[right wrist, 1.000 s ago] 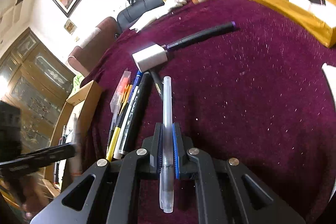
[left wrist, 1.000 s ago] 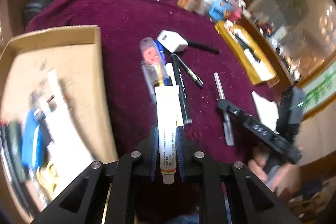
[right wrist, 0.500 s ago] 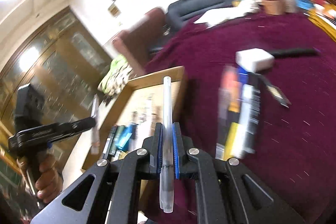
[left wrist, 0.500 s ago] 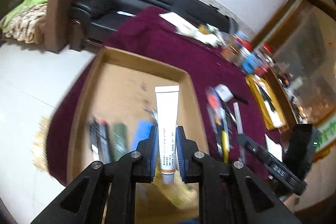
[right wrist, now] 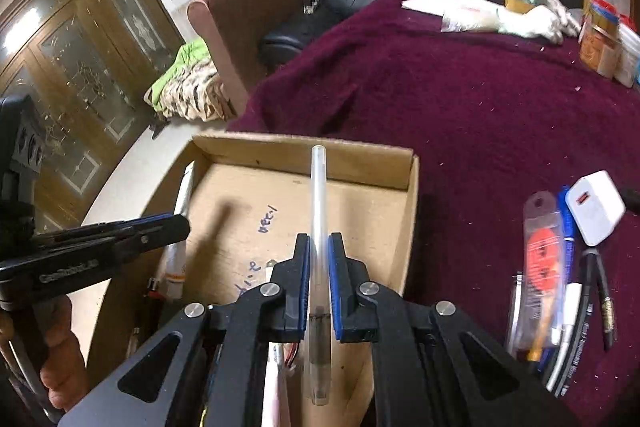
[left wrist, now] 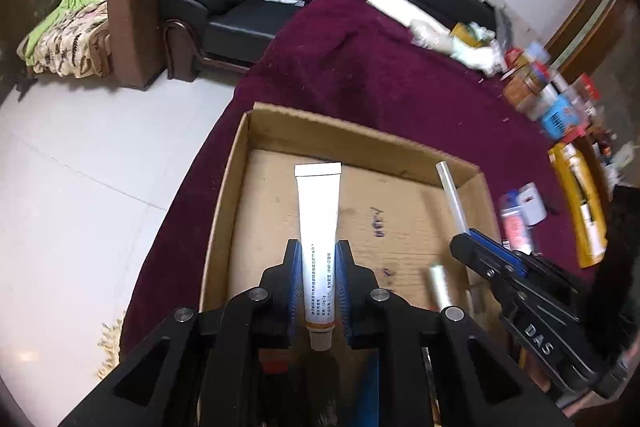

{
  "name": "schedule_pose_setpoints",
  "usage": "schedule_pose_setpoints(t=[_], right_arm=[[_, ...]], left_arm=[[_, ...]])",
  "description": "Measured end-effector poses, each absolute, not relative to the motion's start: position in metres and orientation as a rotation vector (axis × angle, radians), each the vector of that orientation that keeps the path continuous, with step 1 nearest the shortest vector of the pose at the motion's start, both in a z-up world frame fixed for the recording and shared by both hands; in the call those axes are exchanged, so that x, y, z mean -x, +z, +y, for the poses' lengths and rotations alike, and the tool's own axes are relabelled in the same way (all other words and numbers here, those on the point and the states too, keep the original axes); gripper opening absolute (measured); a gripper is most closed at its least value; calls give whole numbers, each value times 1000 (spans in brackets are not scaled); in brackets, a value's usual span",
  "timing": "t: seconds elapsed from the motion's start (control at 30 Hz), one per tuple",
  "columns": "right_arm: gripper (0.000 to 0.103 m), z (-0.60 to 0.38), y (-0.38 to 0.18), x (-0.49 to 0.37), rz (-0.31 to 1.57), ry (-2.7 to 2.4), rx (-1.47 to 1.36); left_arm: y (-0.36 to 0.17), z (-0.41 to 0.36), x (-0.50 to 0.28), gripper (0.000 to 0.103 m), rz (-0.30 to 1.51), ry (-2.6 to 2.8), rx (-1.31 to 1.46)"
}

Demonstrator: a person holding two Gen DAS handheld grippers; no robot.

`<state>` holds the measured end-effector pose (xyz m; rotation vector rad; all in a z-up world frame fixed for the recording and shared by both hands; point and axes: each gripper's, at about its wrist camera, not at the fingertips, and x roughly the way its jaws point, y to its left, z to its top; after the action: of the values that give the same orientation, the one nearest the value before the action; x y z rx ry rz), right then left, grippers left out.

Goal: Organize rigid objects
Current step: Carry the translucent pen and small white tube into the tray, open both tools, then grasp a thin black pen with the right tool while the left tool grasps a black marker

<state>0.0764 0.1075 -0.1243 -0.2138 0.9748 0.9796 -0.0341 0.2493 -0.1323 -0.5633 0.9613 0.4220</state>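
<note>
Maroon cloth point(left wrist: 360, 67) bears a cardboard box point(left wrist: 360, 143); left gripper point(left wrist: 318, 267) clamps a tube point(left wrist: 318, 211), right gripper point(right wrist: 319, 267) a pen point(right wrist: 319, 211).

White tube point(left wrist: 318, 211) with orange band by its cap, gripped by blue pads point(left wrist: 294, 279) on black left gripper point(left wrist: 318, 291). Clear pen point(right wrist: 319, 227), dark at its low end, between blue pads point(right wrist: 305, 279) of black right gripper point(right wrist: 319, 291). Below both, plain brown box point(left wrist: 240, 187) with blue scribbles inside. Right of box, maroon cloth point(right wrist: 480, 99) flecked white; on it white charger point(right wrist: 596, 213), blue pen point(right wrist: 567, 223), orange-printed clear pack point(right wrist: 542, 255).
</note>
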Motion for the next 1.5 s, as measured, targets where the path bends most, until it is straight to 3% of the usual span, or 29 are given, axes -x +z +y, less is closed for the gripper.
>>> schedule_pose_setpoints(t=[0.3,0.37,0.47,0.53,0.67,1.1,1.27,1.5], right_arm=[[9,119,-133,-86,1050,969,237],[15,122,-133,-86,1049,969,246],[28,125,-131,-84,1044,994,245],[36,115,-121,-79,1006,998,222],[44,67,-100,-71,969,1084,84],[44,-113,-110,-121,962,886,-133],[35,-121,-119,-151,989,792,-57],[33,-80,-141,-197,1064,737,68]], left_arm=[[-143,242,25,17,979,486,475],[-143,242,24,18,976,487,464],[-141,240,26,36,973,480,455],[-133,235,33,54,944,488,446],[-105,209,54,68,850,503,415],[-80,70,69,69,786,235,462],[-80,49,66,69,799,198,444],[-93,49,71,69,826,177,471]])
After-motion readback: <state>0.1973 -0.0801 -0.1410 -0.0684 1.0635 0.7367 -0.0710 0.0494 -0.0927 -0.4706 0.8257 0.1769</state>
